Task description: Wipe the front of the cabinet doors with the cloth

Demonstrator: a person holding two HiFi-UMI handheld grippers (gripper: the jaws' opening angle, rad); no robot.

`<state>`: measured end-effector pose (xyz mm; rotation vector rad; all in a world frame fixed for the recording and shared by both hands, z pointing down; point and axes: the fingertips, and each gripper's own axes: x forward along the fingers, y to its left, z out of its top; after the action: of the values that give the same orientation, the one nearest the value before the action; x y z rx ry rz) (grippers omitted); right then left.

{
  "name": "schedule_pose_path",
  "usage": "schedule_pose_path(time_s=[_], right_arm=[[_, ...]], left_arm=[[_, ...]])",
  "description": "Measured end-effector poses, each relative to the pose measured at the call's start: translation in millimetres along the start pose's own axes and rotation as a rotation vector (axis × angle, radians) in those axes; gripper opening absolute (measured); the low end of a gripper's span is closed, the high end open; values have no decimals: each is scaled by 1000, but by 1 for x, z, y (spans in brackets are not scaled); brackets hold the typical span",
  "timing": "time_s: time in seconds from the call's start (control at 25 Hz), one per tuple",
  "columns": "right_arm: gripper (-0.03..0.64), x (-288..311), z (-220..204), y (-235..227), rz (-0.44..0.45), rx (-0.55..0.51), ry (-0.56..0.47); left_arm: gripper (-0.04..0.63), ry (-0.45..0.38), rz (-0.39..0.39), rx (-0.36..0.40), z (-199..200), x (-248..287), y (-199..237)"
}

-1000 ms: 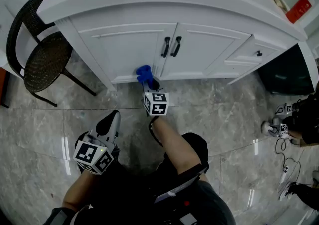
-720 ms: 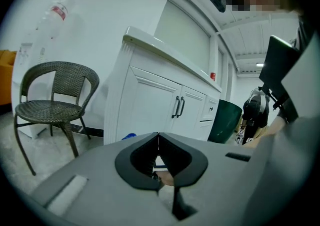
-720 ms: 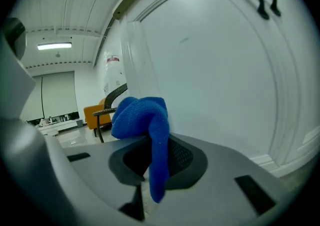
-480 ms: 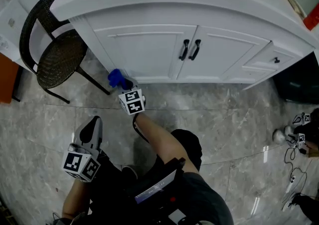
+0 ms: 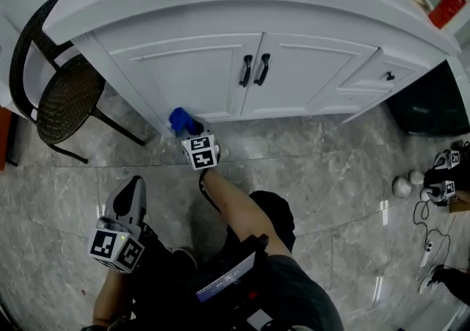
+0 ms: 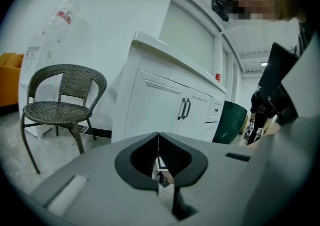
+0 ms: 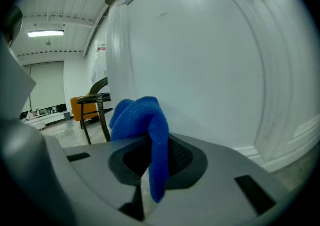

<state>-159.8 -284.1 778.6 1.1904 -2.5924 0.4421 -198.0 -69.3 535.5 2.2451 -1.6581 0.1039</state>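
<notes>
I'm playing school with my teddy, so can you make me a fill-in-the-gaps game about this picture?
The right gripper holds a ____ cloth.
The two door handles are ____.
The left gripper holds ____.
The cloth is by the door nearest the wicker ____.
Missing words: blue, black, nothing, chair.

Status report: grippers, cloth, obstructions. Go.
Right gripper shut on blue cloth, low at left cabinet door, outer corner. Left gripper shut, empty, held back. Wicker chair off to the side, not blocking.
</notes>
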Motion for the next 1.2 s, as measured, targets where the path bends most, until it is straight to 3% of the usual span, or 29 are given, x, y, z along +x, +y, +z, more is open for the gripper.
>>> schedule_pose_path(time_s=[0.48, 0.72, 0.96, 1.2], right_arm=[[49, -94, -6, -143, -282, 58, 13], [49, -121, -7, -178, -398, 80, 26], [49, -113, -14, -149, -314, 133, 5], [49, -44, -10, -37, -60, 112, 31]], left_arm=[[3, 9, -202, -11, 1, 48, -66], [3, 11, -219, -42, -4, 56, -70], [3, 12, -208, -65, -12, 55, -63], [3, 3, -119, -70, -13, 36, -30]])
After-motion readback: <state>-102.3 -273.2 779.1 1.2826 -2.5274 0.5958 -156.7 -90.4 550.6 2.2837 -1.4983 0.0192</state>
